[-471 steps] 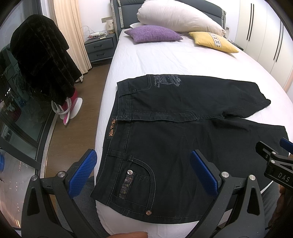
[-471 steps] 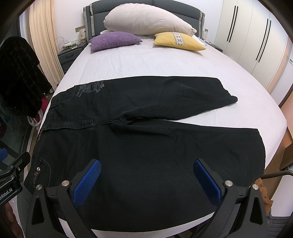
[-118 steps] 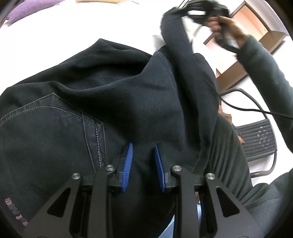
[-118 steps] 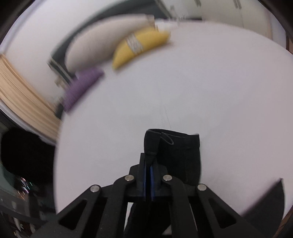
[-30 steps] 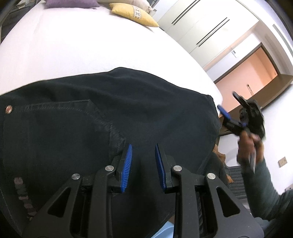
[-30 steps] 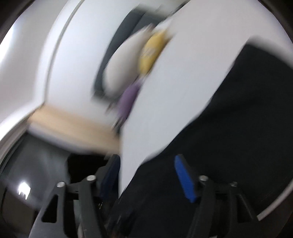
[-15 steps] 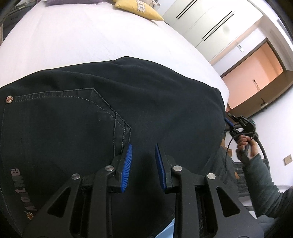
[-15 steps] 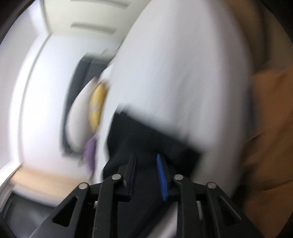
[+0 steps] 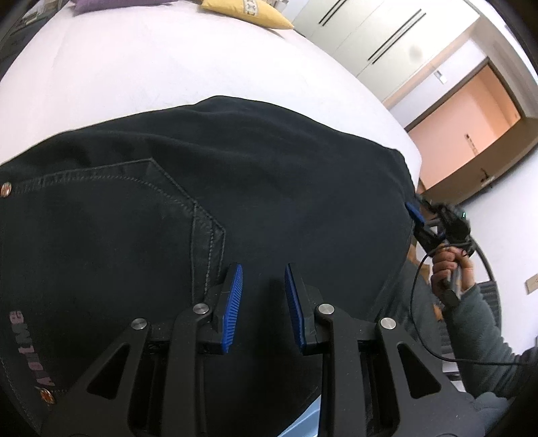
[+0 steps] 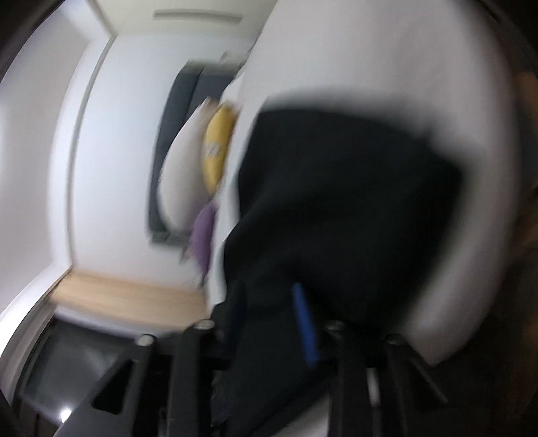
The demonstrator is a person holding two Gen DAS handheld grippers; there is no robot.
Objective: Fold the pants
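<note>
The black pants (image 9: 235, 188) lie folded lengthwise on the white bed (image 9: 151, 67), back pocket up. My left gripper (image 9: 262, 285) hovers over the near edge of the fabric, jaws a little apart, holding nothing that I can see. My right gripper (image 9: 415, 215) shows at the right end of the pants by the hems, held in a hand. In the blurred right wrist view the pants (image 10: 336, 201) fill the middle and the right gripper (image 10: 269, 302) sits over their near end with its jaws apart; whether cloth is between them is unclear.
A yellow pillow (image 9: 248, 10) and a purple pillow (image 9: 111, 3) lie at the head of the bed. White wardrobes (image 9: 376, 43) and an orange doorway (image 9: 470, 124) stand to the right. The bed's edge is just below my left gripper.
The left gripper has stayed over the pants with the same small gap. The right gripper has swung fast at the hem end, and its view is smeared by motion.
</note>
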